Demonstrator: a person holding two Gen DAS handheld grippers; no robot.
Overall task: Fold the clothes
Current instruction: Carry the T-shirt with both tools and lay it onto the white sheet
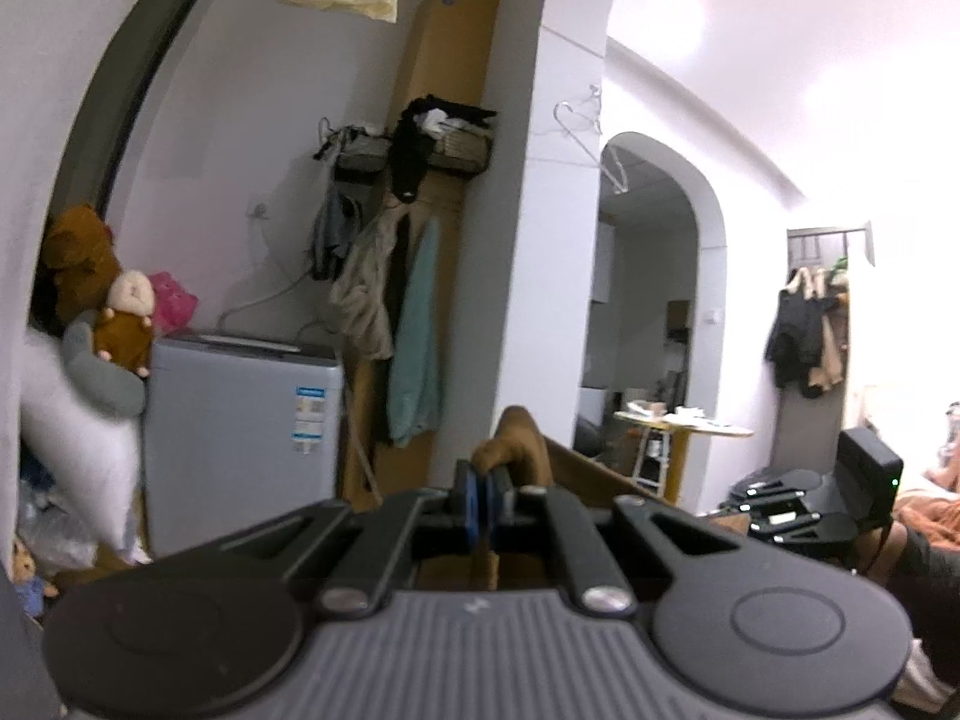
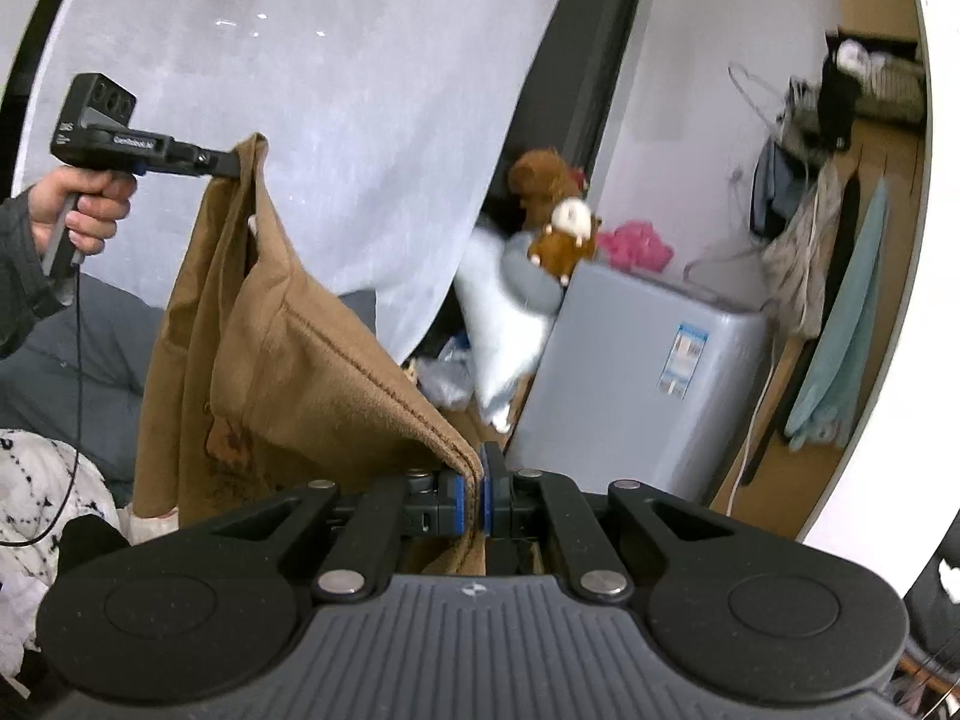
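Observation:
A brown garment (image 2: 270,354) hangs in the air, stretched between both grippers. My right gripper (image 2: 472,492) is shut on its stitched edge in the right wrist view. The left gripper (image 2: 231,165), held by a hand (image 2: 78,204) at upper left of that view, pinches the garment's other top corner. In the left wrist view my left gripper (image 1: 487,495) is shut on a bunched fold of the brown garment (image 1: 516,444), and the cloth runs off to the right toward the right gripper (image 1: 780,510). The garment's lower part hangs down out of sight.
A grey washing machine (image 2: 636,384) stands ahead with plush toys (image 2: 564,234) on it. A white curtain (image 2: 336,120) hangs behind. Clothes hang on a wall rack (image 1: 390,276). White patterned bedding (image 2: 36,480) lies at lower left. An arched doorway (image 1: 654,312) opens to the right.

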